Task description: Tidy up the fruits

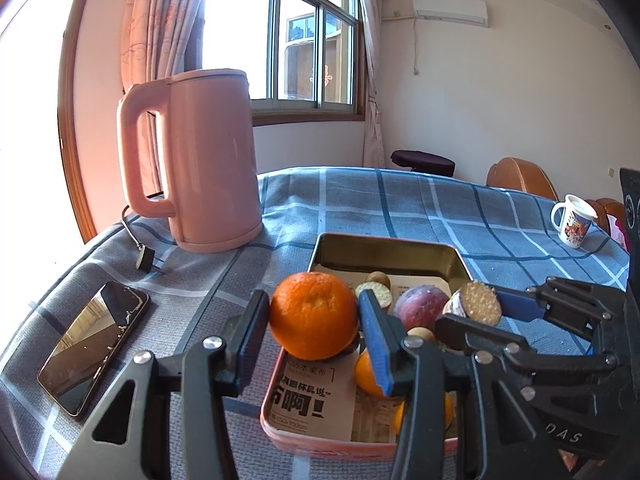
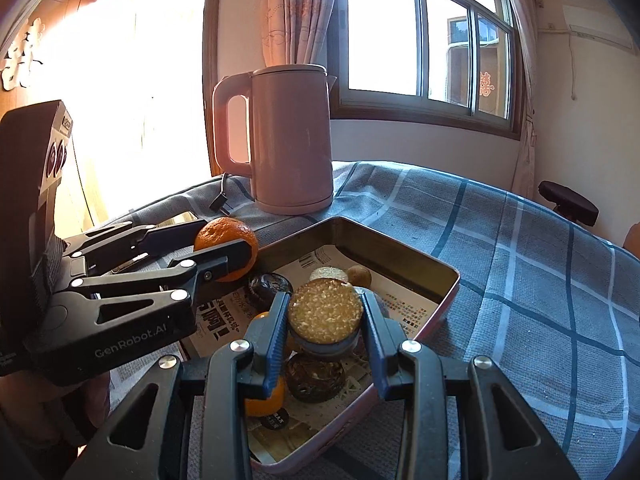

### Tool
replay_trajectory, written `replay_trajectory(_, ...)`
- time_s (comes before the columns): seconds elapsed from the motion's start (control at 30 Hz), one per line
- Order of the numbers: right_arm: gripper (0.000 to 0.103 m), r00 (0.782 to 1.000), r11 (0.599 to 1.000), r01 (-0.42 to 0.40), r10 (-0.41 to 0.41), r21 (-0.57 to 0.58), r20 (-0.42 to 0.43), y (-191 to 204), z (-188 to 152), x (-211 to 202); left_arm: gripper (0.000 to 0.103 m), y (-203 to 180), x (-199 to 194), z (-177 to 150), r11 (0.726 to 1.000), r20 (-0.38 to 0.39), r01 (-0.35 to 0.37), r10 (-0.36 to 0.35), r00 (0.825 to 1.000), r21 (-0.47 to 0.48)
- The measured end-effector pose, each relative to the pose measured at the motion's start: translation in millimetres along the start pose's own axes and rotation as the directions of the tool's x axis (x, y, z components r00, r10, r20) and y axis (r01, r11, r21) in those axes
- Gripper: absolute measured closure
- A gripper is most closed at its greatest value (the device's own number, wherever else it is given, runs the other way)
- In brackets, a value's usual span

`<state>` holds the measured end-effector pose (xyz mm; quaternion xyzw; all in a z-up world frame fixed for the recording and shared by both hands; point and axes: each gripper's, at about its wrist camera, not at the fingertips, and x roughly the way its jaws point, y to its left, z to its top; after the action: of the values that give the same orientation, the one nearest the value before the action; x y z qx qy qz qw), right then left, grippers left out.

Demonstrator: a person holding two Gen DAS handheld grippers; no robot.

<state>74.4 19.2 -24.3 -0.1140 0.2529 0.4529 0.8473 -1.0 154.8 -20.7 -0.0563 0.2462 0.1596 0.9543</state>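
- The left gripper (image 1: 314, 316) was clamped on a whole orange (image 1: 314, 315), its blue-padded fingers (image 1: 376, 340) pressed against both sides of the fruit, which hung above the near left edge of the pink tin tray (image 1: 320, 442).
- From the right wrist view, the same orange (image 2: 226, 249) appeared at the left, pinched in the left gripper (image 2: 222, 248) just over the tray's left rim (image 2: 448, 300).
- The right gripper (image 2: 325, 316) had closed on a cut piece of fruit (image 2: 325, 312) with a dark skin and a pale, grainy cut face turned toward the camera; the piece was held above the middle of the tray.
- In the left wrist view, that cut piece (image 1: 476, 303) sat between the fingers of the right gripper (image 1: 478, 308) at the right, over the tray's right side.
- Inside the tray, on printed paper (image 1: 316, 400), lay a reddish-purple round fruit (image 1: 420, 306), two more oranges (image 1: 366, 376) near the front, a small brown fruit (image 1: 380, 279) toward the far end and another cut piece (image 1: 380, 294) beside it.
- A pink electric kettle (image 1: 204, 160) stood on the blue checked tablecloth (image 1: 400, 204) beyond the tray to the left, its plug (image 1: 145, 258) lying nearby.
- A smartphone (image 1: 94, 344) lay at the near left, and a white printed mug (image 1: 572, 220) stood at the far right.
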Motion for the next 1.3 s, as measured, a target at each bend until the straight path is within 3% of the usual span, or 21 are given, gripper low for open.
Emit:
replay_trajectory(0.4, 0.063, 0.996, 0.999, -0.039, 0.039, -0.002, -0.083, 3, -1, 16, 0.052, 0, 6, -2, 1.0, -0.043, -0.004, 0.005, 0.999, 0.023)
replay_trajectory(0.47, 0.06, 0.996, 0.999, -0.04, 0.039, -0.006, -0.082, 3, -2, 16, 0.046, 0, 5, -2, 1.0, -0.038, -0.01, 0.011, 0.999, 0.021)
replay_trajectory(0.5, 0.058, 0.996, 0.999, -0.042, 0.041, -0.008, -0.081, 4, -3, 15, 0.038, 1, 4, -2, 1.0, -0.032, -0.016, 0.016, 0.999, 0.016)
replay_trajectory(0.57, 0.048, 0.996, 0.999, -0.041, 0.039, -0.012, -0.079, 4, -3, 13, 0.031, 3, 2, -2, 1.0, -0.023, -0.019, 0.019, 1.0, 0.006)
replay_trajectory(0.93, 0.044, 0.999, 0.999, 0.029, -0.028, 0.027, -0.027, -10, -8, -10, 0.023, 4, -17, 2, 1.0, 0.035, 0.003, -0.003, 0.999, -0.014)
replay_trajectory(1.3, 0.038, 0.988, 0.989, 0.141, -0.144, 0.042, 0.061, -25, -7, -45, 0.018, -5, -26, 7, 1.0, 0.056, 0.022, -0.021, 0.998, -0.011)
